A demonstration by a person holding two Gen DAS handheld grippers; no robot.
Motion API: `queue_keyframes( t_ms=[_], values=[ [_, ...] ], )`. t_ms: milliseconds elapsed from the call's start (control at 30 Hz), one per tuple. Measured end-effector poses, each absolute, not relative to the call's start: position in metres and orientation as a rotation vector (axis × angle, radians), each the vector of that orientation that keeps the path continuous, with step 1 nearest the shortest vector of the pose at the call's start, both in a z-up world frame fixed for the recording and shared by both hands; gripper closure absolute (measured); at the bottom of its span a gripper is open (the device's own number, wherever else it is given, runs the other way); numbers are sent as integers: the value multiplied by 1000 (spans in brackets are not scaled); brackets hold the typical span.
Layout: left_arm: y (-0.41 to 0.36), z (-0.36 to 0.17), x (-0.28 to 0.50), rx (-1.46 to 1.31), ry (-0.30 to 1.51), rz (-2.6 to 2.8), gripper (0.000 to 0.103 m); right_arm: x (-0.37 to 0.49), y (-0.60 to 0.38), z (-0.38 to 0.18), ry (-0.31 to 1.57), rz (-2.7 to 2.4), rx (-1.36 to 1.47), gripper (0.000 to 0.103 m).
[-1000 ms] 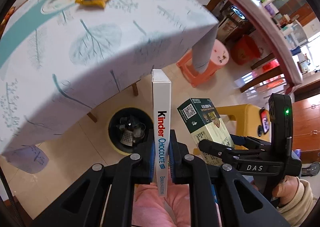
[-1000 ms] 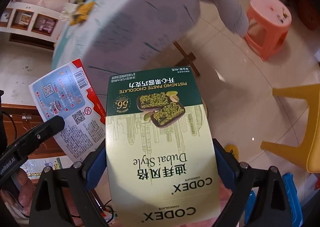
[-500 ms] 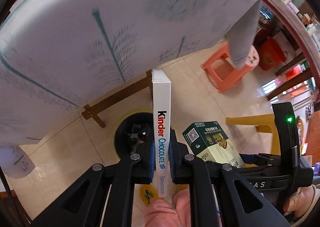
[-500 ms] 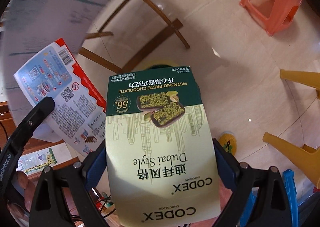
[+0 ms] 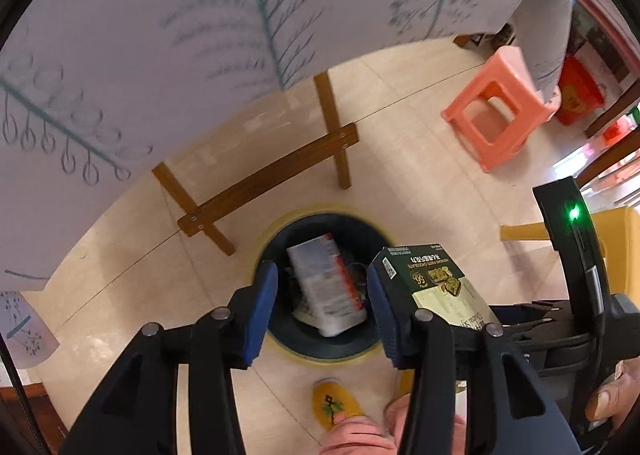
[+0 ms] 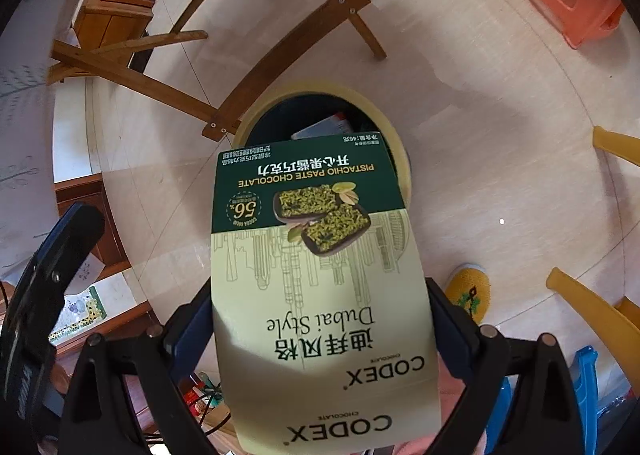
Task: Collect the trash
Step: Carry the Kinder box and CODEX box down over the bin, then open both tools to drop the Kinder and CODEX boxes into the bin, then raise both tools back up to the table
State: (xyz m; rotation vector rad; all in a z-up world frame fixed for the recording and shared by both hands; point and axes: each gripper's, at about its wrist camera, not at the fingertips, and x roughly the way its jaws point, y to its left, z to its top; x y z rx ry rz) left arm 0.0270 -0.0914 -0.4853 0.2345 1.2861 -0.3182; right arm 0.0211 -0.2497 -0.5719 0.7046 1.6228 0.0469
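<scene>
Left wrist view showed the left gripper (image 5: 322, 305) with jaws wide apart, empty, above the bin (image 5: 320, 351), a white-and-red box (image 5: 324, 295) lying inside. Right wrist view alone showed the right gripper (image 6: 320, 319) clamping the pistachio chocolate box (image 6: 320, 295) (label upside down) over the bin (image 6: 280, 115).
</scene>
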Motion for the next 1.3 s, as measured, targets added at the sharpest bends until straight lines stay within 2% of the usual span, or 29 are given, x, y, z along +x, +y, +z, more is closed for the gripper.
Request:
queue_keyframes(
  t_ms=[267,400,533,667,967,1300],
  values=[
    [-73,-485,17,260,1311,-271,58,33,-240,-583,1659,38,745,6],
    [-68,-471,14,258,1303,-254,57,38,-239,-572,1596,40,754,6],
    [-63,-455,13,230,1301,-230,45,40,-238,-553,1535,50,747,6],
    [-60,-438,13,204,1303,-223,44,39,-239,-535,1515,50,729,6],
    [-53,-357,-2,160,1265,-239,44,23,-238,-437,1421,92,656,6],
    [-32,-225,-14,73,1171,-282,44,-3,-230,-291,1286,135,586,6]
  ],
)
